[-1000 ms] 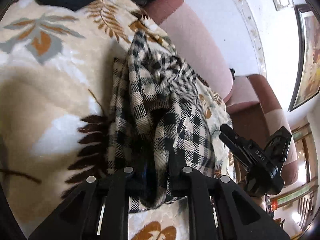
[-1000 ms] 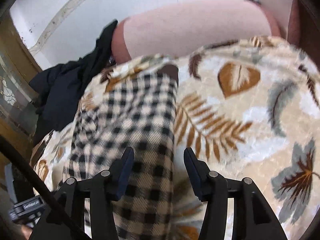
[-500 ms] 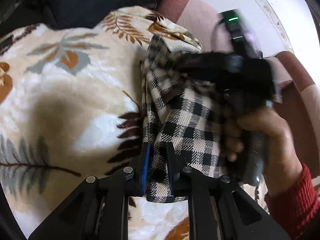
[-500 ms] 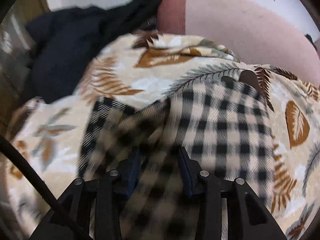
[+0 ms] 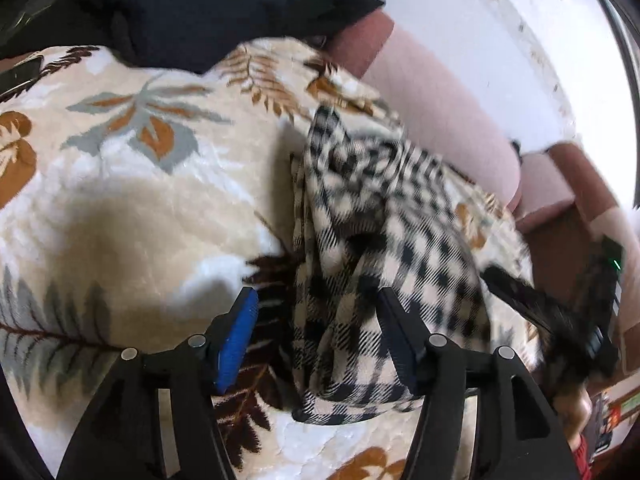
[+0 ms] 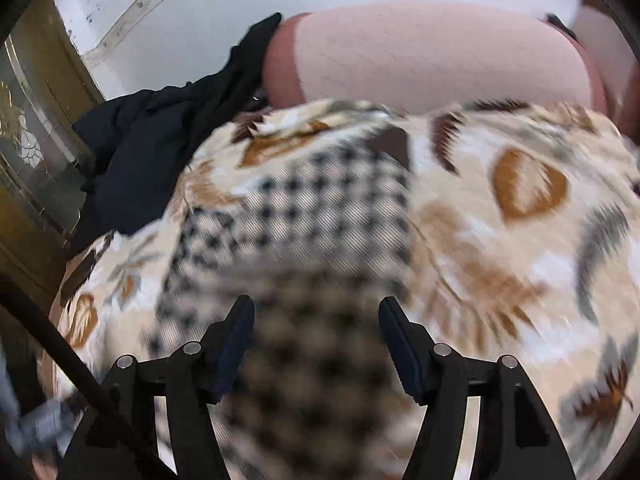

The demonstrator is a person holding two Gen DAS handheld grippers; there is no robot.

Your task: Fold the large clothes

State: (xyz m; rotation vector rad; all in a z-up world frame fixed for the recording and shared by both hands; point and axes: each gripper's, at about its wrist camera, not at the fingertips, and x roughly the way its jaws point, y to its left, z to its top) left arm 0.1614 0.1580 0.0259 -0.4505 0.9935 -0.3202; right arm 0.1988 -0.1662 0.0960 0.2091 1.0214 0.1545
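A black-and-cream checked garment [image 5: 376, 248] lies folded in a long bundle on a leaf-patterned blanket [image 5: 120, 200] over a sofa. My left gripper [image 5: 316, 312] is open, its fingers on either side of the garment's near end, holding nothing. The right gripper [image 5: 560, 312] shows blurred at the right of the left wrist view. In the right wrist view my right gripper [image 6: 316, 320] is open just above the blurred checked garment [image 6: 320, 216], holding nothing.
A dark navy garment [image 5: 192, 8] is heaped at the sofa's far end, also in the right wrist view [image 6: 160, 128]. The pink sofa backrest [image 6: 432, 56] runs behind the blanket [image 6: 520, 208]. A white wall rises behind it. A wooden cabinet [image 6: 32, 128] stands at the left.
Both grippers were shut on the checked garment half a second ago and have opened, letting it go. The right gripper has drawn back to the right and away from the bundle.
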